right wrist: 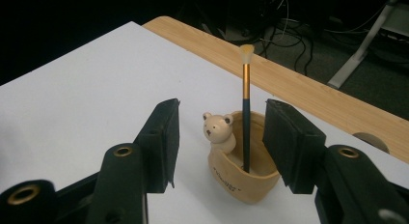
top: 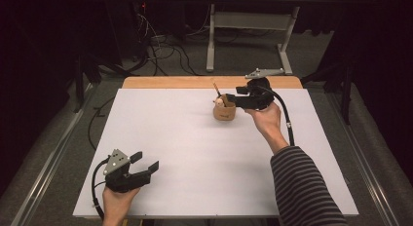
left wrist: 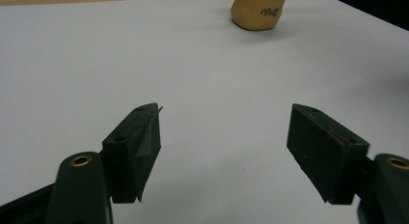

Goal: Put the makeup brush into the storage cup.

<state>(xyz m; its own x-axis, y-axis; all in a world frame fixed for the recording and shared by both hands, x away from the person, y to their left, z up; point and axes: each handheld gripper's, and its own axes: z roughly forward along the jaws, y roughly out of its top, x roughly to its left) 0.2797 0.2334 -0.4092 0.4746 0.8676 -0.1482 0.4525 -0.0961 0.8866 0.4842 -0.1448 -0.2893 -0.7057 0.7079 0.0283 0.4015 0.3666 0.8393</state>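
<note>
Left claw (top: 145,161) sits at the near corner of the table (top: 185,153), jaws spread wide with nothing between them, hovering or resting low over the white surface, can't quite tell which. Further back, the right claw (right wrist: 219,137) is open too, its jaws on either side of a little wooden bear pen holder (right wrist: 243,171) without touching it. A makeup brush (right wrist: 246,113) stands upright in the holder, bristles up.
</note>
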